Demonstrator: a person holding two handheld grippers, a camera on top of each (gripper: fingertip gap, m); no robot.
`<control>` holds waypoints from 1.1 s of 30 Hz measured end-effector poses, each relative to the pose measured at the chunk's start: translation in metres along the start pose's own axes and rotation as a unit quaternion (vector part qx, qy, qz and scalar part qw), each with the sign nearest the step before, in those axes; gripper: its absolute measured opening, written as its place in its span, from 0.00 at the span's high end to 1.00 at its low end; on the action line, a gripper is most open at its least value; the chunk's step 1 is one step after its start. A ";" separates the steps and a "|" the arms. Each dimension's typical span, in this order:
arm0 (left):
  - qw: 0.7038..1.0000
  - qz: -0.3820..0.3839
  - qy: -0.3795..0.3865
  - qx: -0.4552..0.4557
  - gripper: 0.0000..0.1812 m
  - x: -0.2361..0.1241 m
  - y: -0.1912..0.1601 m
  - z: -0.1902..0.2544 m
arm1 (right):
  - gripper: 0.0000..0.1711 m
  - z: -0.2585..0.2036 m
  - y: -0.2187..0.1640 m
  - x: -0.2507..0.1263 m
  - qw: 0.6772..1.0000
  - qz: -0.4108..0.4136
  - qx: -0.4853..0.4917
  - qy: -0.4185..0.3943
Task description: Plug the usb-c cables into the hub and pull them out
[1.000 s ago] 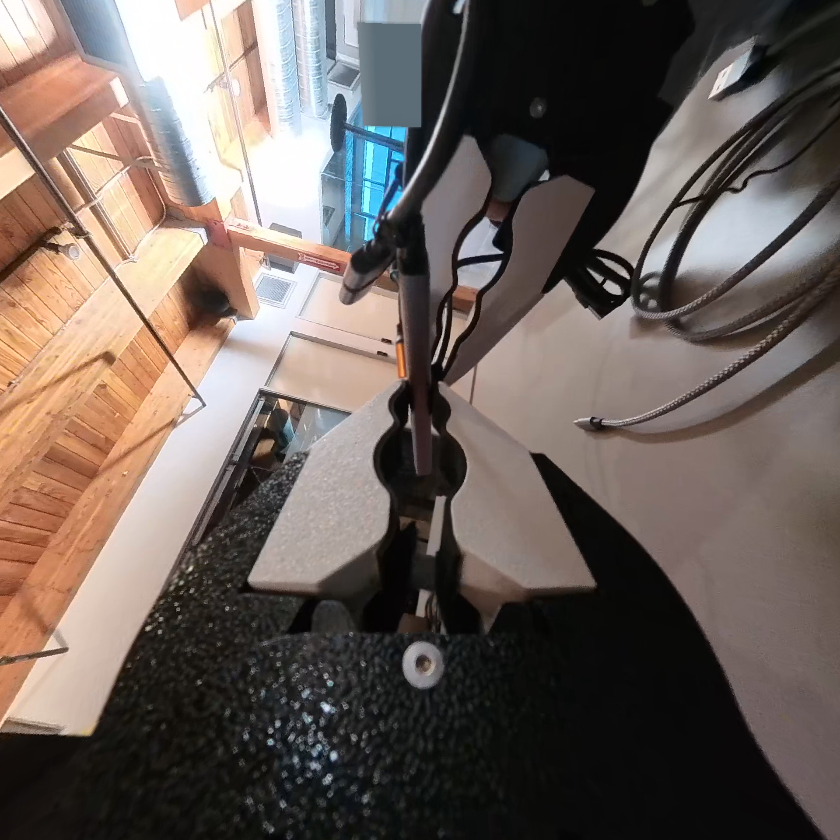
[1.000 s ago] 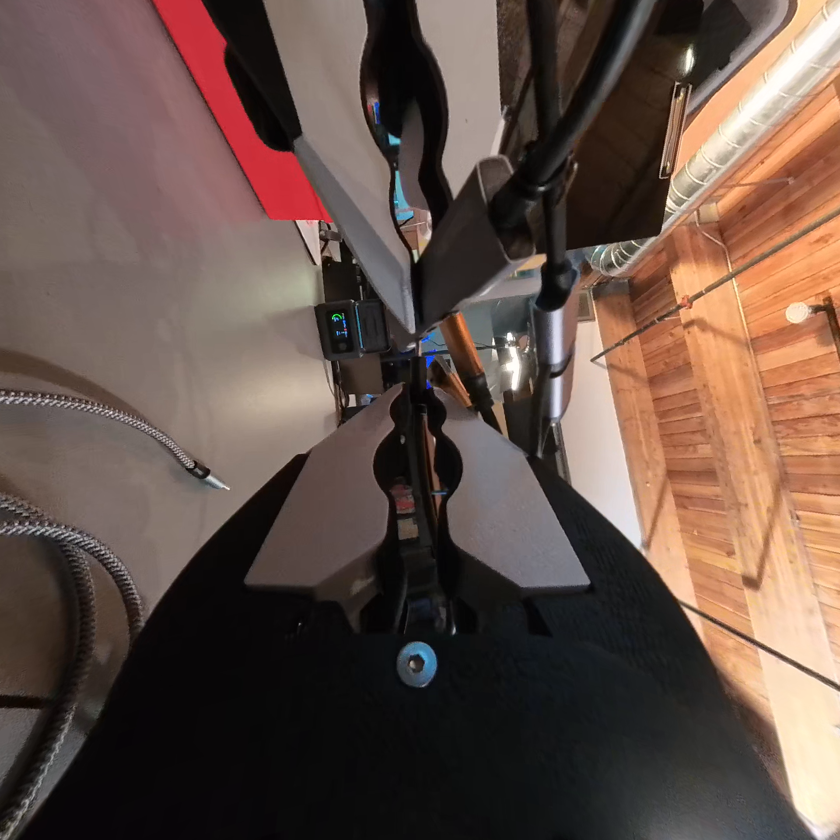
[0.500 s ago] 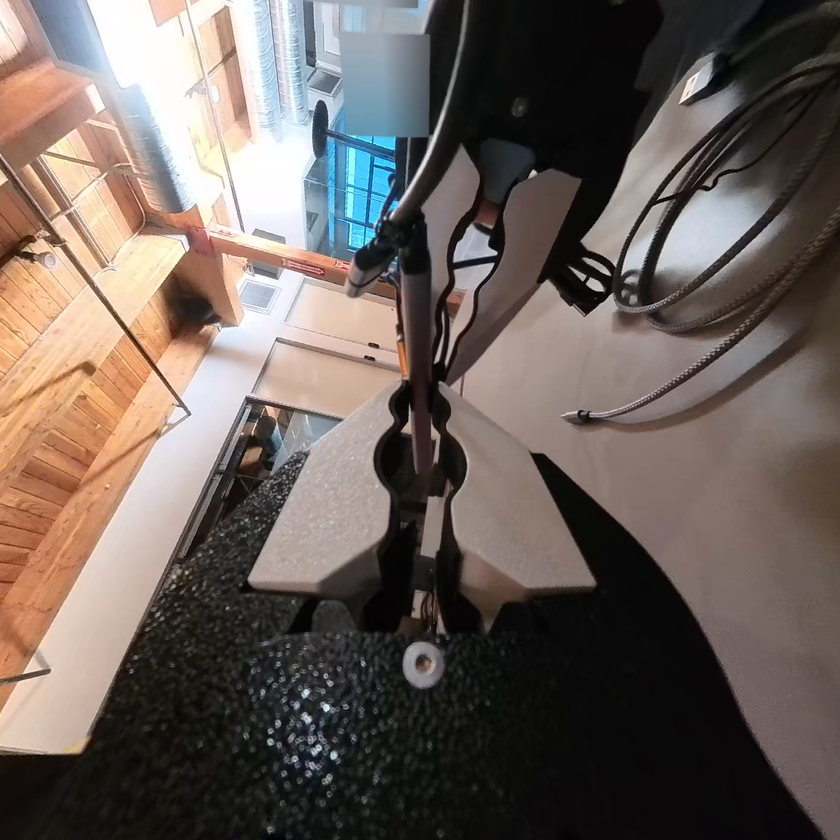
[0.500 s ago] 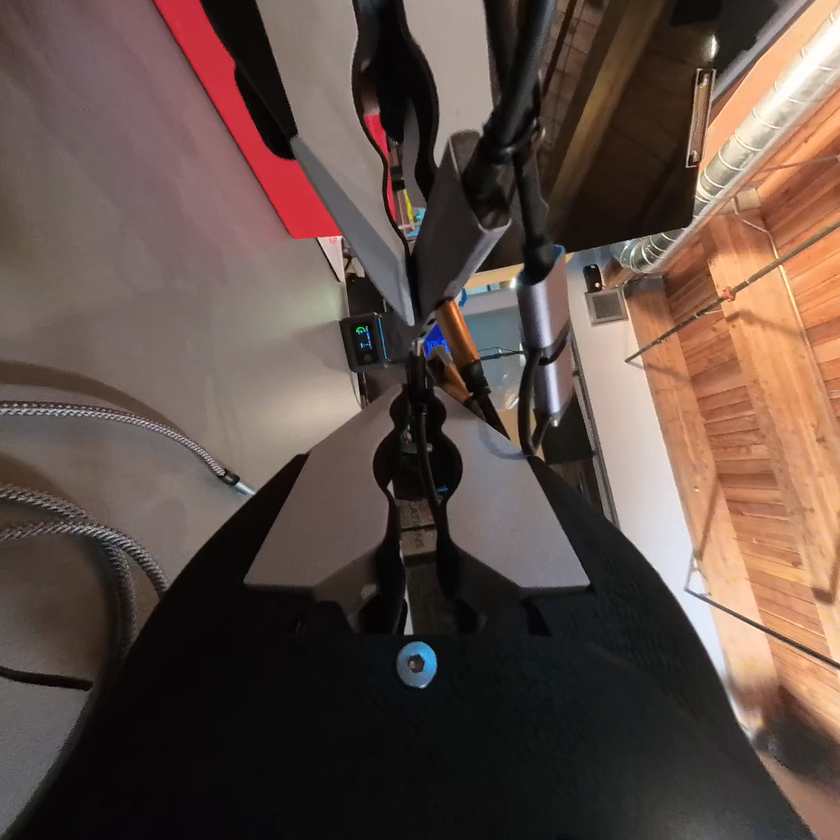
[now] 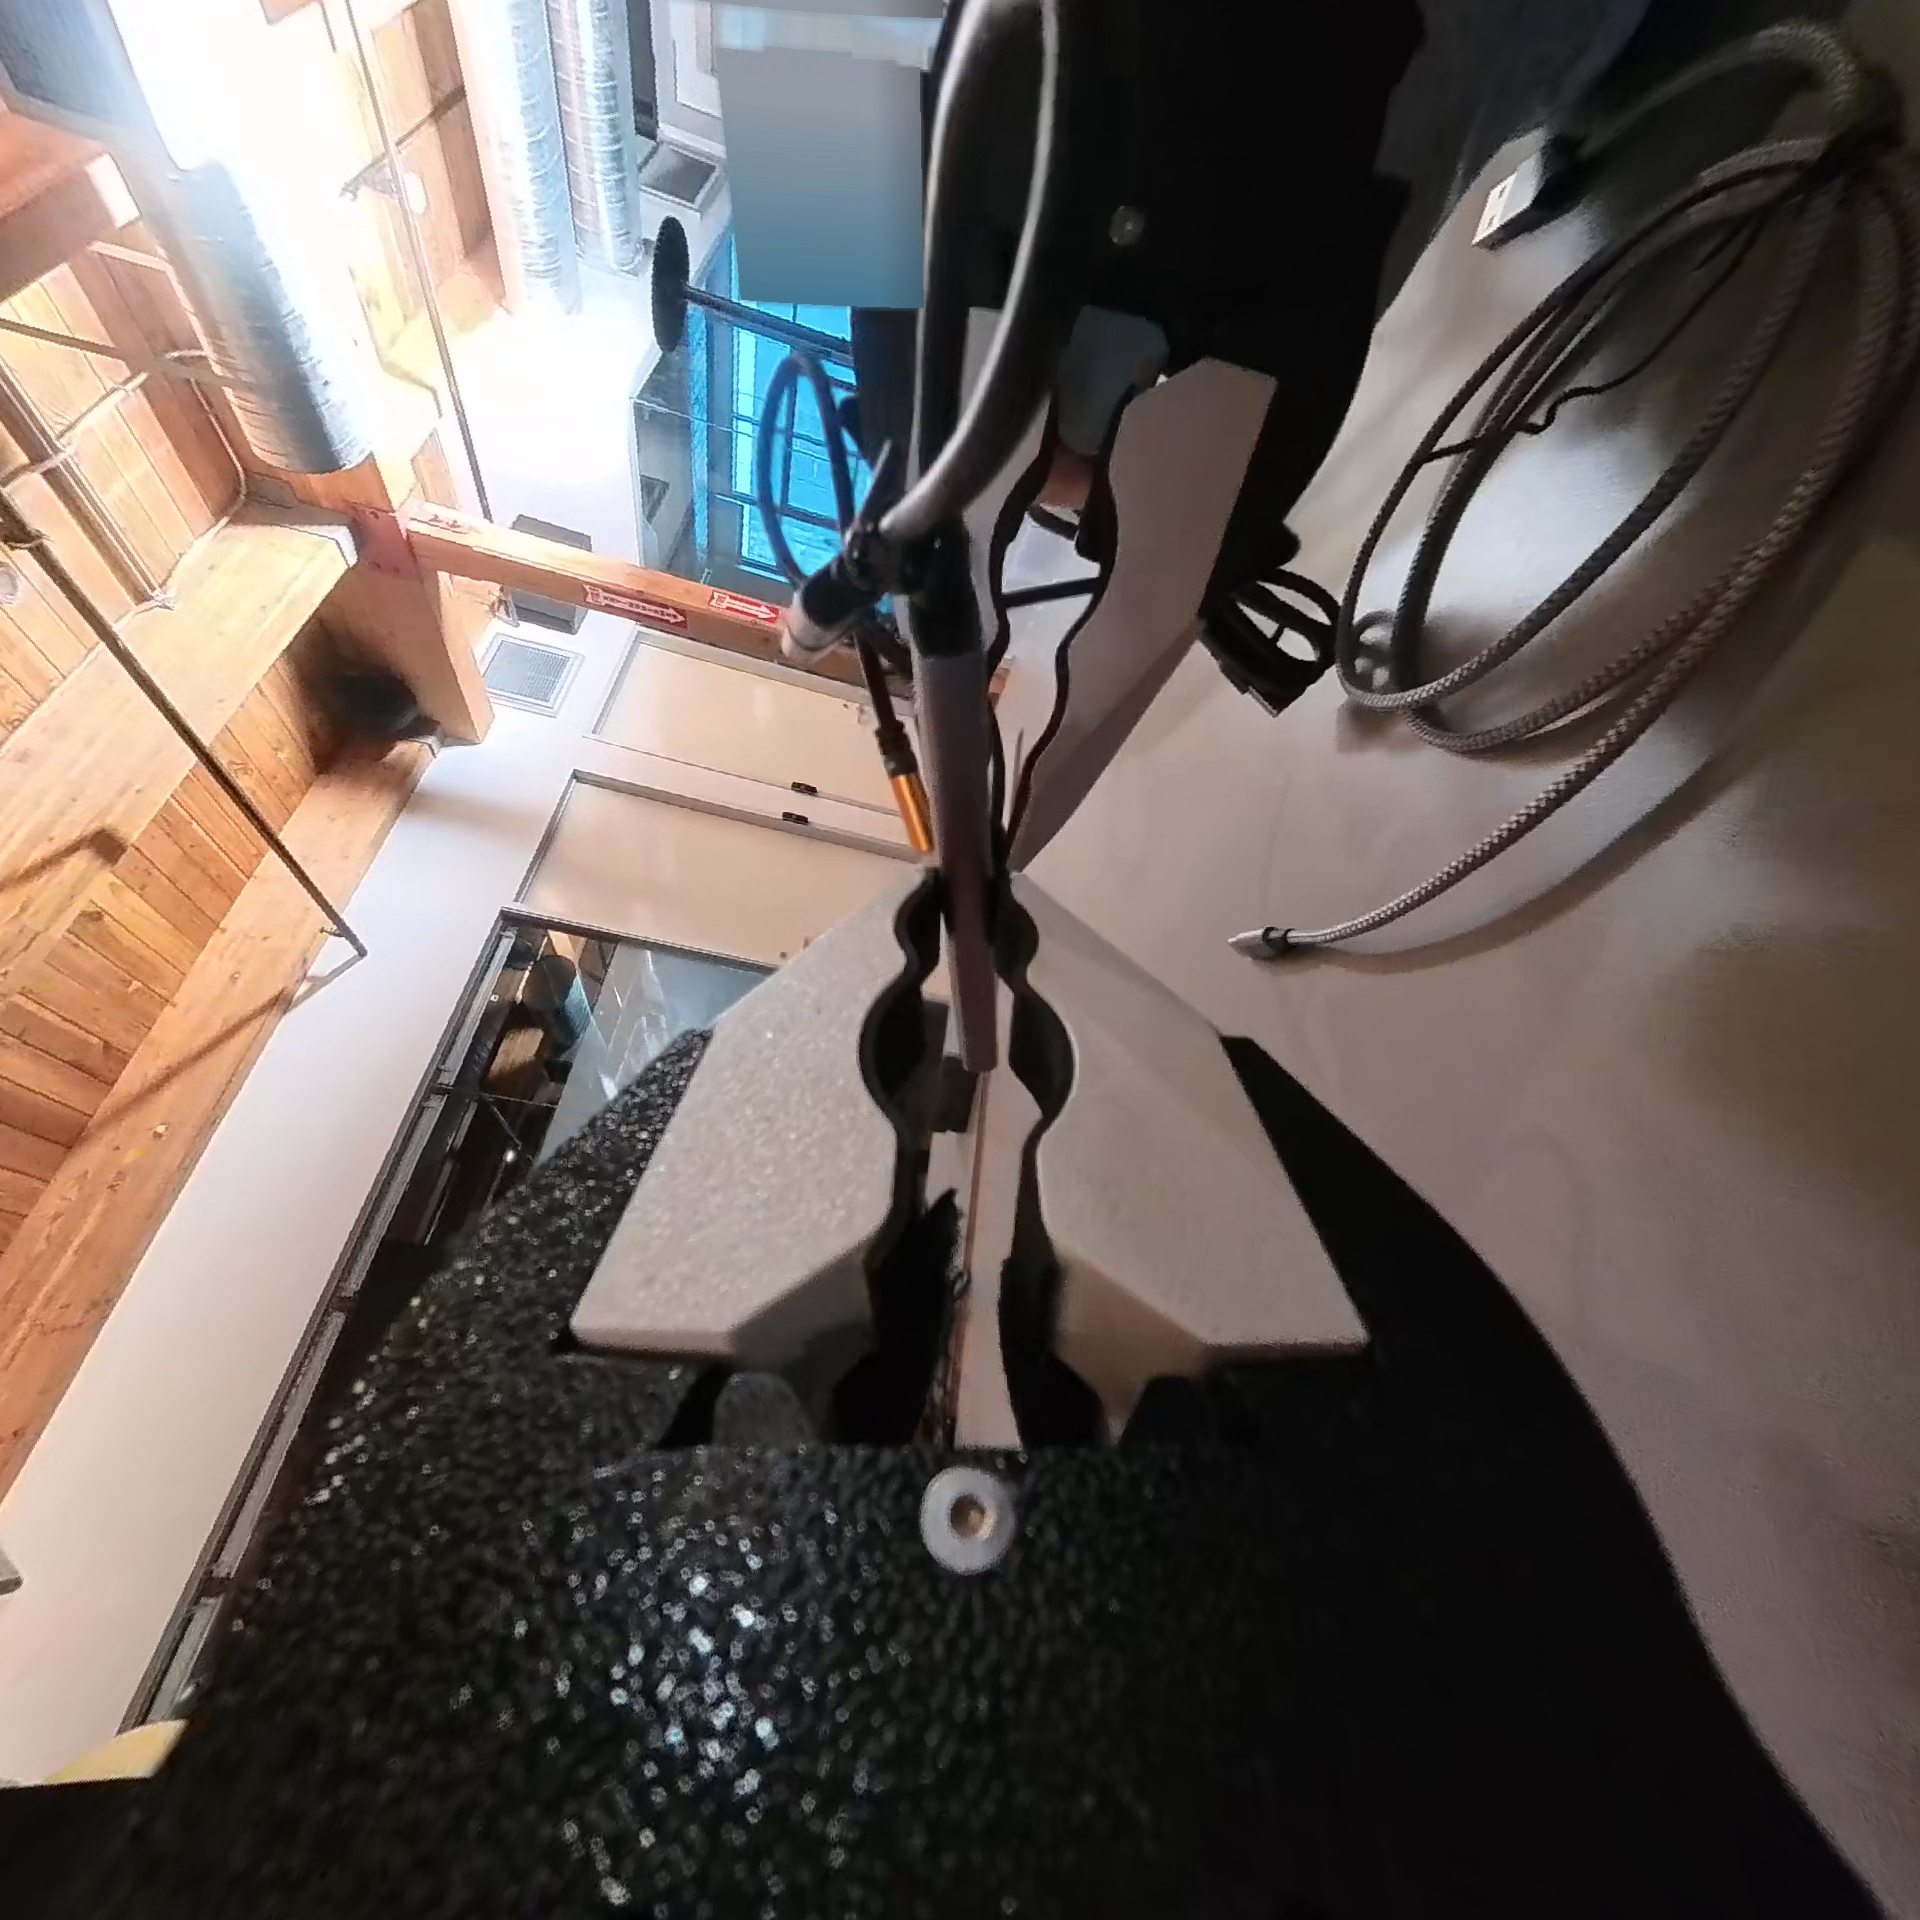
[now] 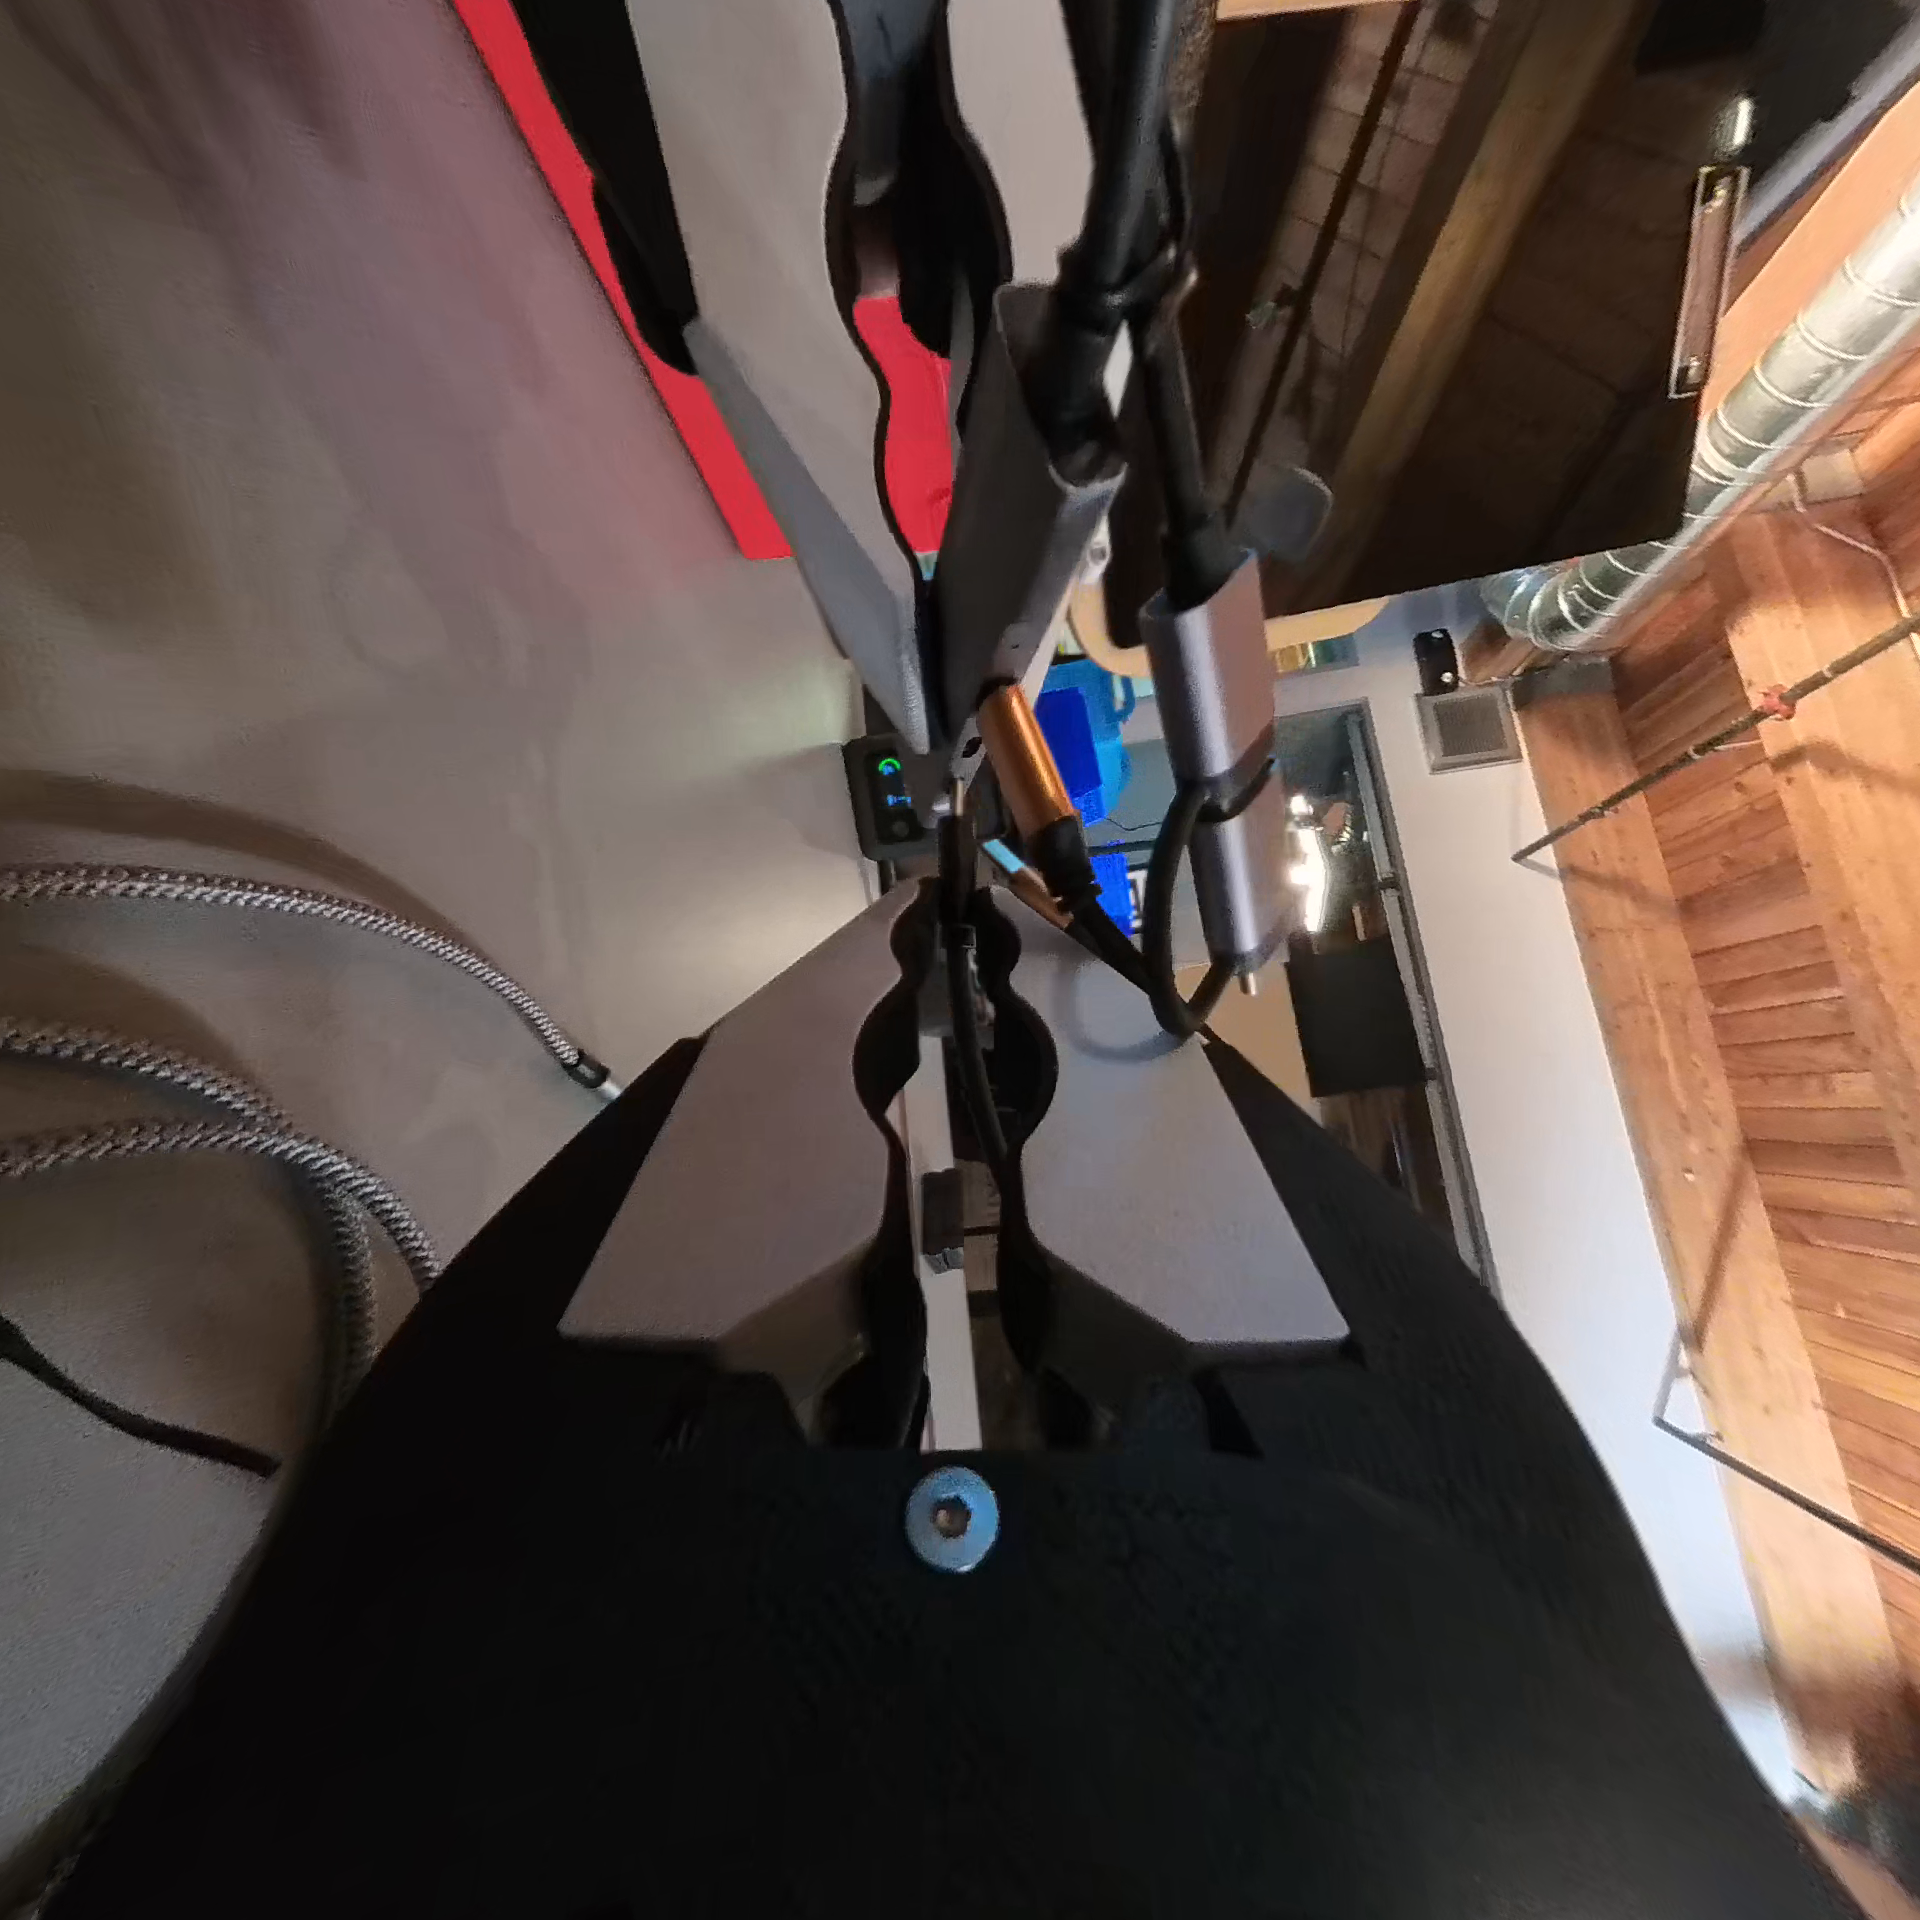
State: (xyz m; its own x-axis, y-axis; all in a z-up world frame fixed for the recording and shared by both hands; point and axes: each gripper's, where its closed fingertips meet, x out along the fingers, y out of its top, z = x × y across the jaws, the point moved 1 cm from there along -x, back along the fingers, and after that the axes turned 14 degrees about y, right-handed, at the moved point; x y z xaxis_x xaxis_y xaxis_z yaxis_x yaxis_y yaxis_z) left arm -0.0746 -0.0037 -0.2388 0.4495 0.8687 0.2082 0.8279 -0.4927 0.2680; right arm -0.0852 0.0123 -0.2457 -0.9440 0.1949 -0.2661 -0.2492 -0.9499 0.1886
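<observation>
Left wrist view, nearest first: the left gripper [image 5: 971, 914] is clenched on the thin grey hub [image 5: 956, 790], which stands edge-on between its fingertips and rises away from the camera. An orange-sleeved plug [image 5: 906, 800] sits against the hub's left side, and a thick black cable [image 5: 982, 343] leaves its far end. Beyond, the right gripper [image 5: 1023, 831] points back at the hub. On the grey table [image 5: 1558, 1039] to the right lies a braided cable [image 5: 1403, 914] with its free plug, apart from the hub, and farther off coiled braided cables [image 5: 1610, 436].

Right wrist view: the right gripper [image 6: 961, 894] is pinched shut on a thin black usb-c cable [image 6: 966, 1029], its plug tip just at the hub [image 6: 1013, 520]; whether it is seated I cannot tell. A grey adapter [image 6: 1221, 727] hangs beside the hub.
</observation>
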 end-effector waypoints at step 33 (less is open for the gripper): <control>0.962 -0.215 -0.160 -0.049 0.88 0.002 -0.067 0.078 | 0.97 -0.073 -0.050 0.027 0.967 -0.141 0.082 0.196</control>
State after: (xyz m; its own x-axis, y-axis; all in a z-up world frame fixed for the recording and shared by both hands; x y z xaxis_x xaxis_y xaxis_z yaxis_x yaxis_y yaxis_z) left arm -0.1027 0.0355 -0.3301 0.1653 0.9569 -0.2386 0.9319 -0.0724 0.3554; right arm -0.0822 0.0466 -0.3315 -0.6876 0.3021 -0.6602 -0.5454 -0.8152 0.1950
